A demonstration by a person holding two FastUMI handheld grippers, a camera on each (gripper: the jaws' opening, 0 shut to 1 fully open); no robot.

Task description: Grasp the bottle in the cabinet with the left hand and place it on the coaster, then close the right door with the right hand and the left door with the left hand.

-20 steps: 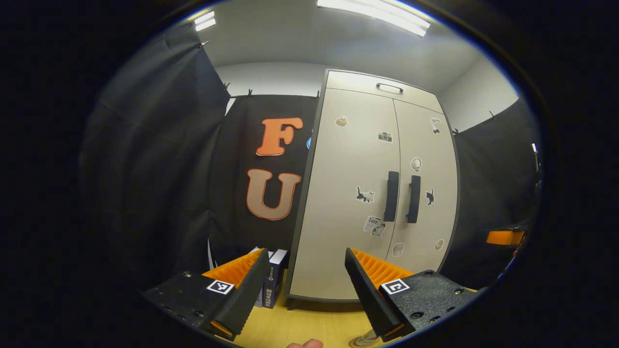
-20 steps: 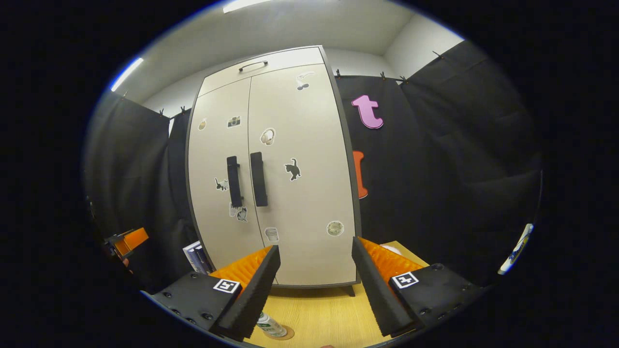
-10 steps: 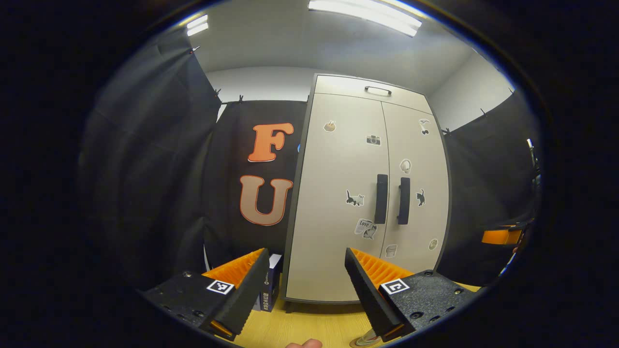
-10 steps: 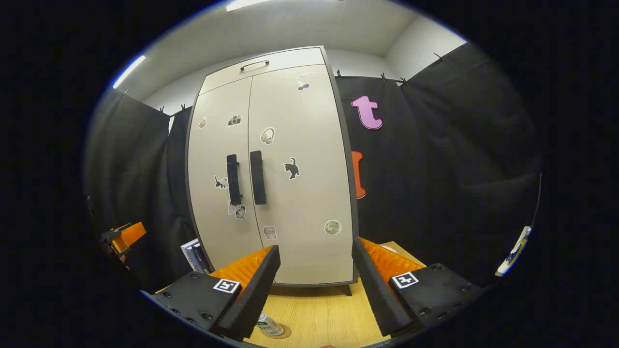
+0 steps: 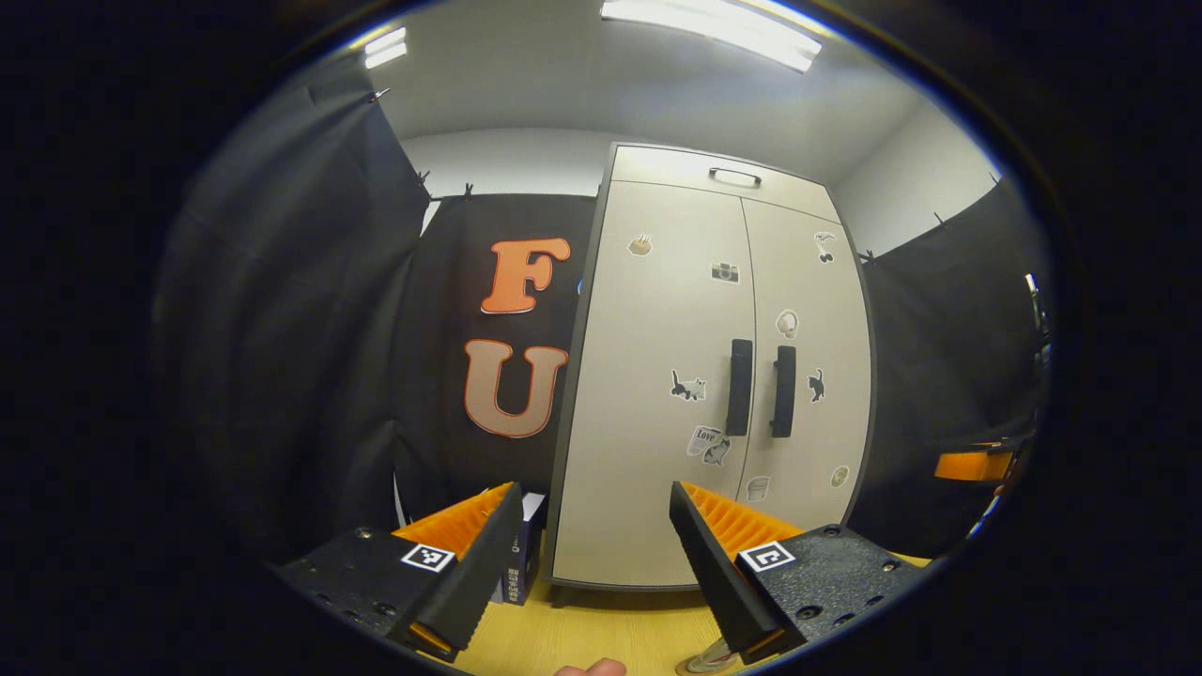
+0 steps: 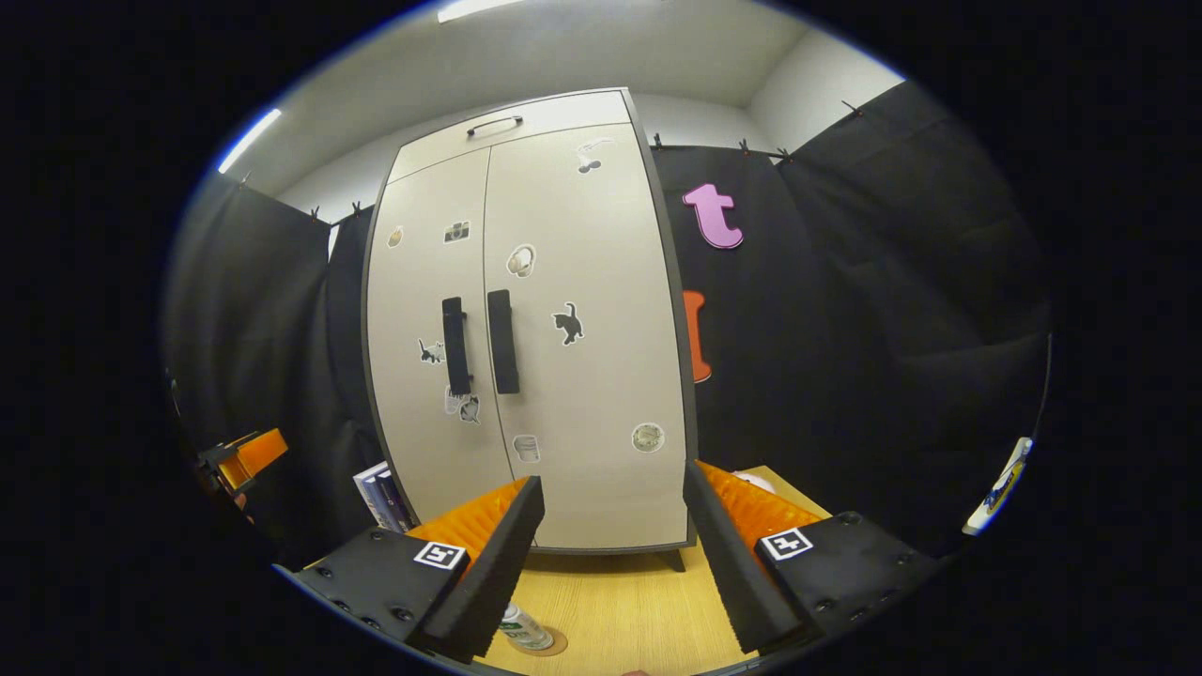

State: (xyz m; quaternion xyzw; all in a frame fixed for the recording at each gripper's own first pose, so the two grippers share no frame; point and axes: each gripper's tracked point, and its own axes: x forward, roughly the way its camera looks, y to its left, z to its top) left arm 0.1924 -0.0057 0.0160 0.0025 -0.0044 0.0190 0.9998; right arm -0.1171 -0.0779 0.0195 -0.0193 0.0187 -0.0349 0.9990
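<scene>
On the wooden bench, the bottle stands on its coaster before the cabinet, whose two doors sit closed. Left gripper and right gripper both hold their fingers wide apart, empty.

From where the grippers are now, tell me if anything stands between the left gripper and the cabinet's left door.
Nothing visible does. In the left gripper view the open left gripper faces the left door across the table; the books stand off to the side, by the cabinet's left edge. The door already looks shut.
</scene>
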